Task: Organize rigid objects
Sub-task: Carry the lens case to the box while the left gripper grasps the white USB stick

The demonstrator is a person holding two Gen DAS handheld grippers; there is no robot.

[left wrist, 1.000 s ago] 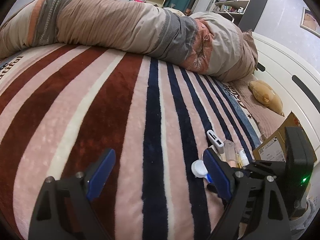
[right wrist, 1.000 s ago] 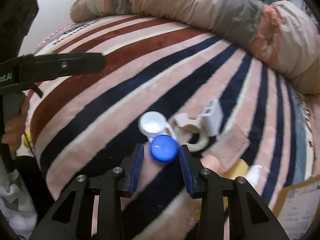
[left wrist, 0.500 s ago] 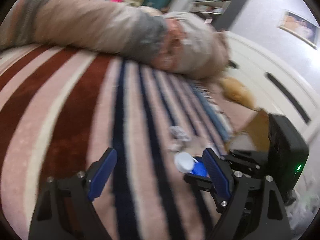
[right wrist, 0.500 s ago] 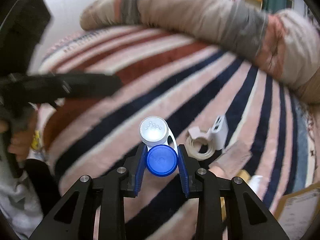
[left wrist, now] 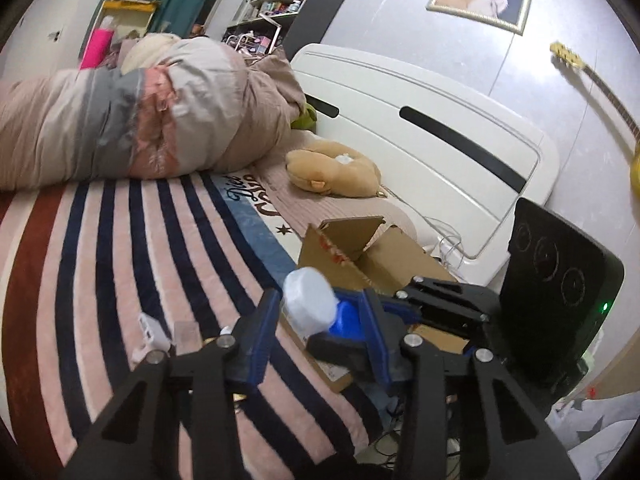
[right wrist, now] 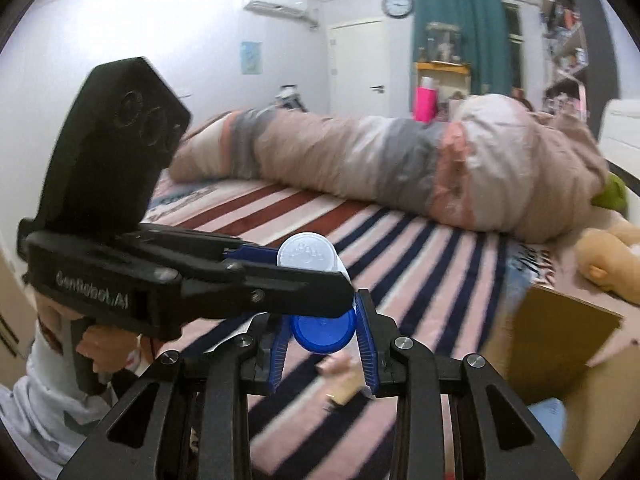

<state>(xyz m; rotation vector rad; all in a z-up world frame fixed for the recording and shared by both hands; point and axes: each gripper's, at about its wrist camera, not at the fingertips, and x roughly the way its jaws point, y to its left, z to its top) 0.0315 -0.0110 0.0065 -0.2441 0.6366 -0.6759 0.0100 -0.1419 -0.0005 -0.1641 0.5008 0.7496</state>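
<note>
Your right claw [right wrist: 323, 342] is clenched on the blue cap of the lens case [right wrist: 322, 330], lifted at lower centre; its white cap [right wrist: 306, 251] sticks up behind. Your left claw [left wrist: 316, 334] brackets that white cap, pads wide, gripping nothing. One smooth, hard plastic piece is up. The cardboard box [left wrist: 384, 256], right of centre, looks like its destination. A charger [left wrist: 150, 330] and small bits wait lower left on the plush striped blanket [left wrist: 120, 264].
</note>
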